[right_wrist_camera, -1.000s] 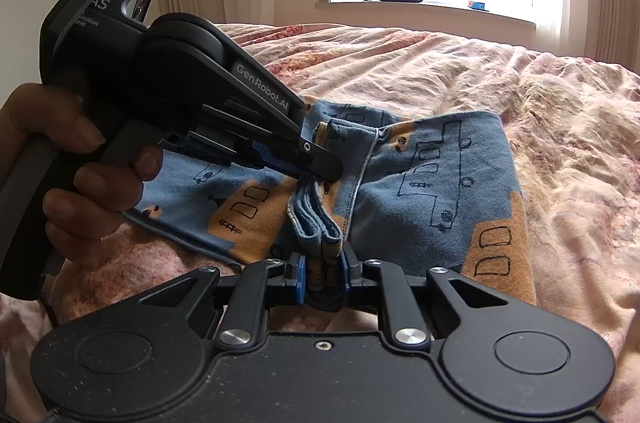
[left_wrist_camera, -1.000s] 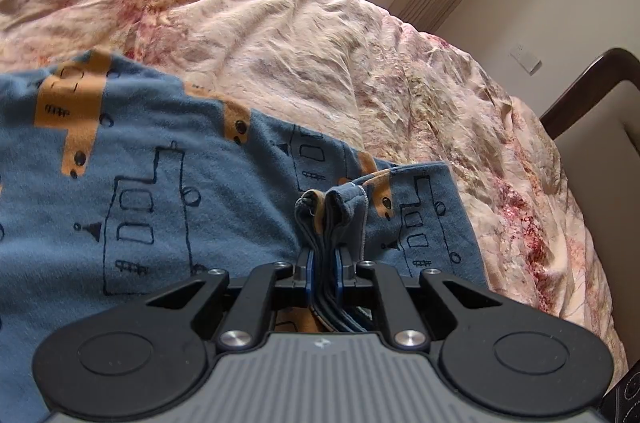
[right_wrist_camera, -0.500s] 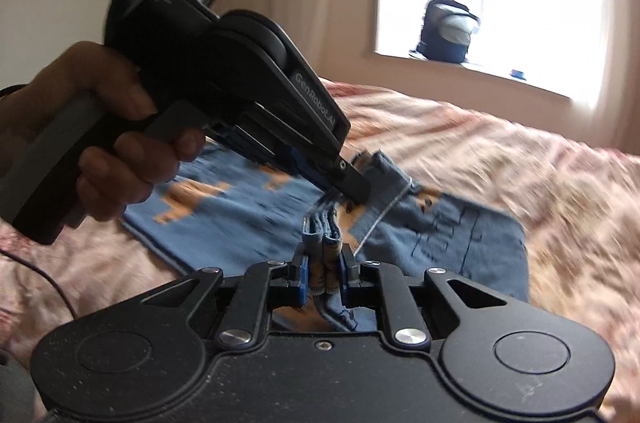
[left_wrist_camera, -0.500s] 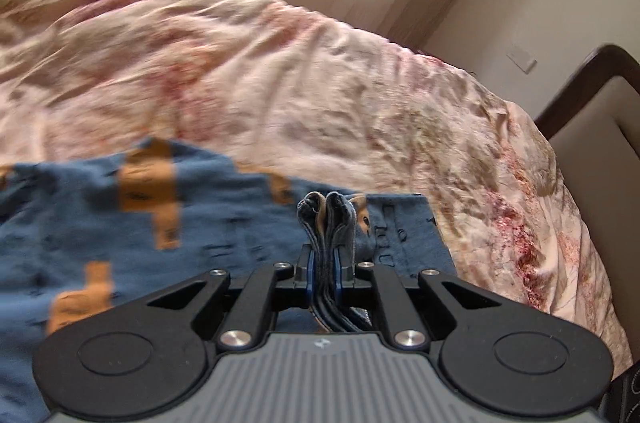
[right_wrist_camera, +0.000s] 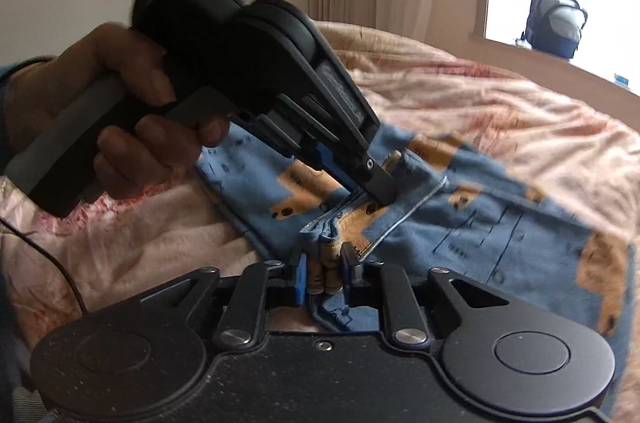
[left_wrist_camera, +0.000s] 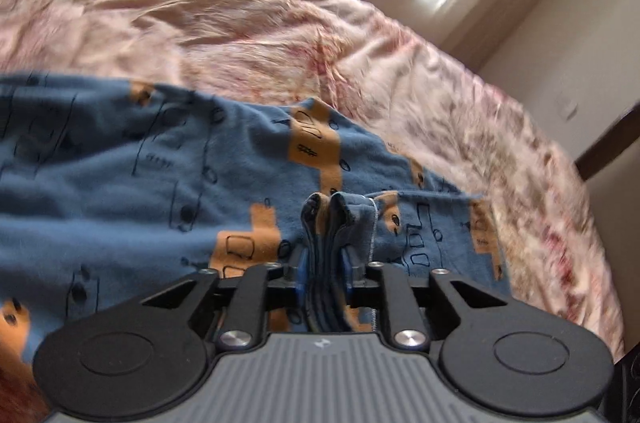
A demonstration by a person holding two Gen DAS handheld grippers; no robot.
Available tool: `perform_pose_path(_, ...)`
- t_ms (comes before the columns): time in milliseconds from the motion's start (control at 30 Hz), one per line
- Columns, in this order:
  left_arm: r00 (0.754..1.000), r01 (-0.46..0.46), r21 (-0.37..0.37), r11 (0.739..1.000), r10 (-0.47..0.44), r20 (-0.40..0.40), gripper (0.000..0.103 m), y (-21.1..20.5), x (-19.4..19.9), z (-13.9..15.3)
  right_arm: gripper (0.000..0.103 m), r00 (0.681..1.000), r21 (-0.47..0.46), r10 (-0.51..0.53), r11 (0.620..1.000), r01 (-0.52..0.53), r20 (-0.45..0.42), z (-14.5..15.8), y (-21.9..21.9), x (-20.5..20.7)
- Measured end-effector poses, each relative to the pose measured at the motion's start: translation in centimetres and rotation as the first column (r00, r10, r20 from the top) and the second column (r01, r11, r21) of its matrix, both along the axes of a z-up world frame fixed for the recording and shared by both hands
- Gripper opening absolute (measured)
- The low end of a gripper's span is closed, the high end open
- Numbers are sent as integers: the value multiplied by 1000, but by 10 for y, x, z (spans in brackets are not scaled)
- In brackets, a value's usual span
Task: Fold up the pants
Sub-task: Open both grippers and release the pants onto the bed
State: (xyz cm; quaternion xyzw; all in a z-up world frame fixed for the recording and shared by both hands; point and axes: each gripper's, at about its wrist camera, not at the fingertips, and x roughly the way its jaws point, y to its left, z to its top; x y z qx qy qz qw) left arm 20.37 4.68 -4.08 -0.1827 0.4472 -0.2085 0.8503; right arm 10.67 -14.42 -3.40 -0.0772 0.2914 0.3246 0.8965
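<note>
Left wrist view: the left gripper pinches bunched pants spread over the bedspread; the right gripper clamps what seems the same edge, nearby.

Bed, rumpled pink floral duvet; blue pants with orange patches lying across it.

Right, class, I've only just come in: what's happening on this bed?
A person is folding blue patterned pants on a bed with a pink floral quilt. Each hand works a hand-held gripper. The left gripper is shut on a bunched edge of the pants, and the right gripper is shut on another bunch close by. The rest of the pants lies spread on the quilt.
</note>
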Motion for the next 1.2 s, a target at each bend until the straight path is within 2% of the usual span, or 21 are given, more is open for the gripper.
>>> perform_pose_path(33,1000,-4,-13,1000,4,-1,26,2,-1,-1,27,1000,9,-2,1000,1,5,3,-5,-3)
perform_pose_path(67,1000,-2,-13,1000,2,8,30,3,-3,2,39,1000,11,-18,1000,17,23,5,-9,-6)
perform_pose_path(100,1000,-8,0,1000,8,28,42,3,-3,5,54,997,19,-47,999,46,53,9,-18,-11)
perform_pose_path(133,998,-25,22,999,23,57,52,1,-5,10,60,992,26,-91,996,89,88,13,-28,-17)
perform_pose_path(167,994,-51,48,998,46,95,73,-2,-7,14,72,978,24,-161,987,159,134,17,-41,-23)
perform_pose_path(200,988,-83,72,994,73,133,87,-8,-9,18,87,950,11,-246,968,249,190,21,-54,-27)
perform_pose_path(267,974,-134,107,985,111,196,90,-22,-12,24,101,879,-44,-369,916,399,302,23,-71,-27)
perform_pose_path(333,969,-132,141,981,98,229,91,-41,-11,26,101,827,-112,-420,865,489,374,20,-79,-13)
perform_pose_path(367,967,-144,186,972,99,233,91,-51,-9,25,102,820,-125,-418,858,497,391,18,-80,-4)
perform_pose_path(500,962,-224,391,893,138,235,93,-77,1,5,102,862,-175,-337,889,424,379,-1,-70,34)
perform_pose_path(567,956,-222,418,881,113,270,96,-78,0,-7,102,887,-242,-275,894,378,371,-16,-62,52)
perform_pose_path(633,948,-216,446,869,78,308,98,-79,-3,-13,102,880,-270,-252,886,377,403,-25,-64,59)
perform_pose_path(700,946,-218,442,870,77,316,101,-77,-2,-15,102,840,-274,-336,837,473,425,-24,-82,68)
perform_pose_path(833,946,-215,412,885,84,313,102,-72,-2,-11,102,764,-247,-520,739,626,382,-22,-133,87)
perform_pose_path(867,946,-215,397,892,90,310,101,-69,-4,-7,96,738,-258,-542,706,659,402,-19,-137,85)
perform_pose_path(900,949,-213,373,903,101,297,101,-66,-8,-1,95,726,-254,-545,697,670,419,-14,-139,79)
perform_pose_path(967,962,-190,301,935,116,248,103,-57,-18,9,96,730,-200,-546,727,656,412,3,-137,54)
perform_pose_path(1033,968,-176,225,958,127,218,103,-50,-37,14,100,772,-156,-507,788,595,383,14,-123,19)
perform_pose_path(1067,968,-170,227,959,119,220,103,-50,-49,13,102,793,-157,-470,814,559,387,13,-111,3)
perform_pose_path(1133,960,-177,337,925,87,266,103,-57,-70,2,102,835,-203,-396,845,494,382,2,-85,-17)
perform_pose_path(1200,952,-169,503,848,9,305,103,-69,-80,-13,102,847,-255,-402,829,498,348,-17,-76,-24)
